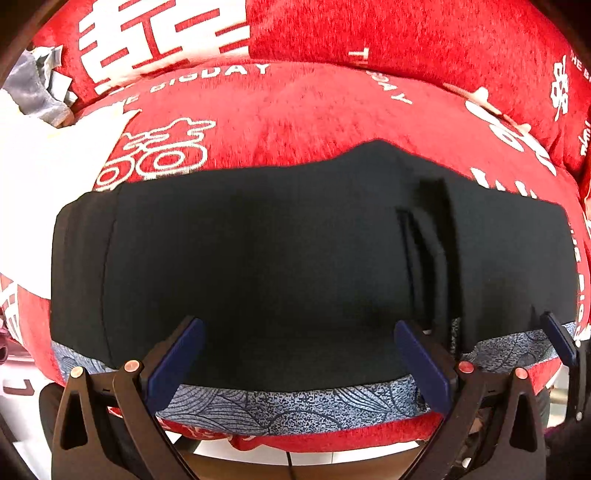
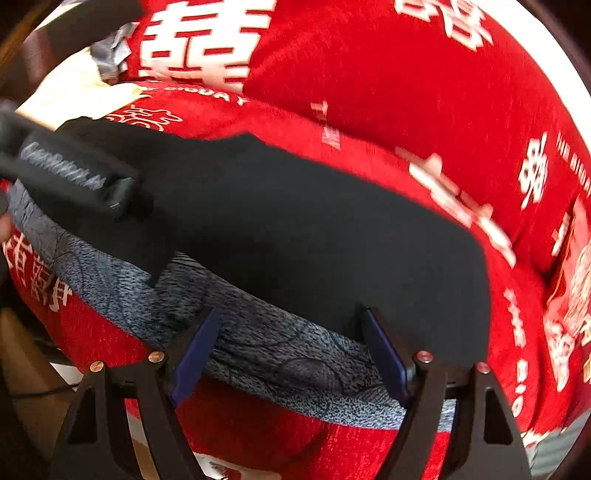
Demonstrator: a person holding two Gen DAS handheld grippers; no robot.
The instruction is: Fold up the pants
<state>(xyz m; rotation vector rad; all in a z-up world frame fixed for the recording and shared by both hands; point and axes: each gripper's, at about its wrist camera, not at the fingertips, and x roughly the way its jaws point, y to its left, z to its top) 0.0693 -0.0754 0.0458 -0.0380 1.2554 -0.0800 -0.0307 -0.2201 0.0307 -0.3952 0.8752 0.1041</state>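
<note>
The black pants [image 1: 258, 258] lay flat across the red sofa cushion [image 1: 332, 110], near edge over a blue patterned cloth [image 1: 295, 402]. I held both my left hand-held gripper [image 1: 299, 358] and right hand-held gripper [image 2: 291, 354] spread, pinching nothing. The cloth looked soft, light and floppy, so I judged its near edge the place to grip.

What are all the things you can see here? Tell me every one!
pants: one, black, spread flat across the cushion near its front edge
seat cushion: one, red with white writing, under the pants
back cushion: one, red with white writing, behind the seat cushion
patterned cloth: one strip, blue-grey, beneath the pants along the front edge
crumpled fabric: grey and white, far left corner
left gripper: one, black with blue pads, open over the pants
right gripper: one, black with blue pads, open over the pants' near edge
</note>
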